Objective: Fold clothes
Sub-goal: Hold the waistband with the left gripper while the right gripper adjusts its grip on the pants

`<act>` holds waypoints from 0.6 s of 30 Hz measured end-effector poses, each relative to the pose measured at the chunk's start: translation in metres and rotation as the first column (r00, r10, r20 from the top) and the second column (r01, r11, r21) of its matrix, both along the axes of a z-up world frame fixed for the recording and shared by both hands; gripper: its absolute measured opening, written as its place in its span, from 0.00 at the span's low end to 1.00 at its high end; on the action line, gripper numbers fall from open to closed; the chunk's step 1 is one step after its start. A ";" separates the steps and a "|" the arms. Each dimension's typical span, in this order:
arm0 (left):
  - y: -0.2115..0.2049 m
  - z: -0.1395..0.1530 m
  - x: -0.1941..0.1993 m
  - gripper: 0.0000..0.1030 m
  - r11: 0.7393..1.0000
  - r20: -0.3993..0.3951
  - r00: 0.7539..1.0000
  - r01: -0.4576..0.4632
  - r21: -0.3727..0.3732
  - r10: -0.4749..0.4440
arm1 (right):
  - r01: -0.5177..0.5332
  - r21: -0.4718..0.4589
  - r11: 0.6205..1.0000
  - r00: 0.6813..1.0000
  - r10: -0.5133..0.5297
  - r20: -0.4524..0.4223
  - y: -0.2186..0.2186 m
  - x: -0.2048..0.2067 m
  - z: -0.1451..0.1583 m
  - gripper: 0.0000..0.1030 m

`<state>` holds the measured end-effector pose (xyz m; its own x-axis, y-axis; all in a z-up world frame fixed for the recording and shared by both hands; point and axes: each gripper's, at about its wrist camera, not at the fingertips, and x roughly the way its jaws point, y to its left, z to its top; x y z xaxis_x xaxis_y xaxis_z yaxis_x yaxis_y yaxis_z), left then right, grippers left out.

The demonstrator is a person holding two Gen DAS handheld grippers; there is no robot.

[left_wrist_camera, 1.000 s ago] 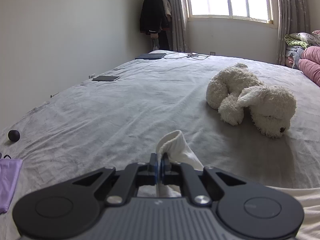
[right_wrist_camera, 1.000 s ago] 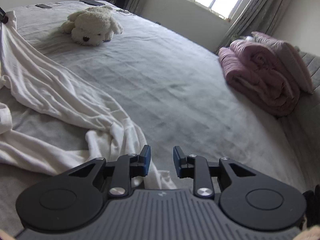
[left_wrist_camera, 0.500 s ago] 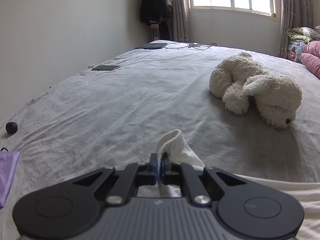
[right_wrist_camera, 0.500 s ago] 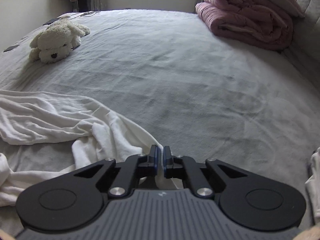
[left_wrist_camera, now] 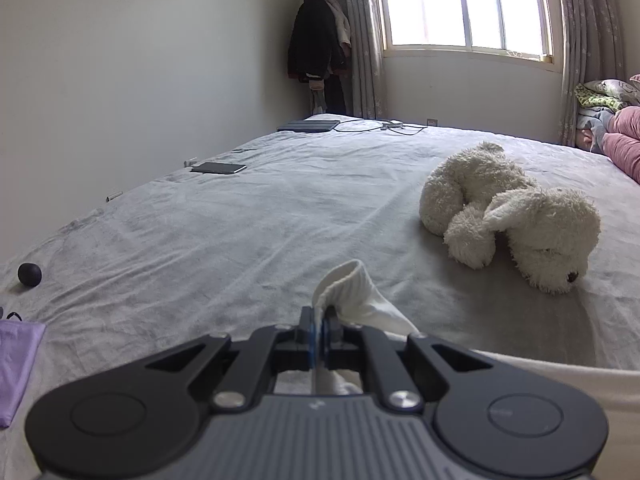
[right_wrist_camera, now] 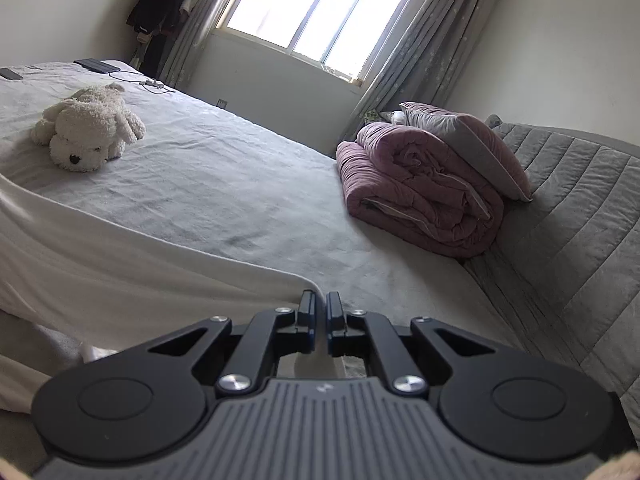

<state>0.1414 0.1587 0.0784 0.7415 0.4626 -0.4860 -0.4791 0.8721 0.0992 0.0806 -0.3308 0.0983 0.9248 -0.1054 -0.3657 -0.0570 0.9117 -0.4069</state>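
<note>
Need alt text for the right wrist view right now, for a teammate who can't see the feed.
The right tool is shut on an edge of the white garment, which stretches taut to the left above the grey bed. A white plush dog lies far left; a rolled pink comforter with a pillow sits to the right, beneath a bright window.

Left gripper (left_wrist_camera: 319, 322) and right gripper (right_wrist_camera: 319, 308), matte black linkage arms, blue-edged finger pads, silver pivot screws, round black discs, ribbed grey housing with small white logo
</note>
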 end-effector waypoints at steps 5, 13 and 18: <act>0.000 0.007 -0.004 0.04 1.000 0.032 0.999 -0.011 0.001 0.011 | -0.031 0.065 0.997 0.999 0.030 0.018 -0.005 -0.012 0.018 0.04; 0.008 -0.002 0.005 0.04 0.999 0.006 1.000 -0.029 -0.028 0.029 | -0.006 0.068 0.998 0.995 0.012 -0.100 0.003 0.038 -0.010 0.04; 0.009 -0.011 0.010 0.04 0.999 -0.001 1.000 -0.015 -0.037 0.015 | 0.024 0.040 0.999 0.990 -0.018 -0.142 0.010 0.072 -0.032 0.04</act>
<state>0.1514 0.1680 0.0672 0.7342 0.4554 -0.5037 -0.4921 0.8679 0.0674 0.1522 -0.3208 0.0666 0.8613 -0.1064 -0.4969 -0.0917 0.9292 -0.3579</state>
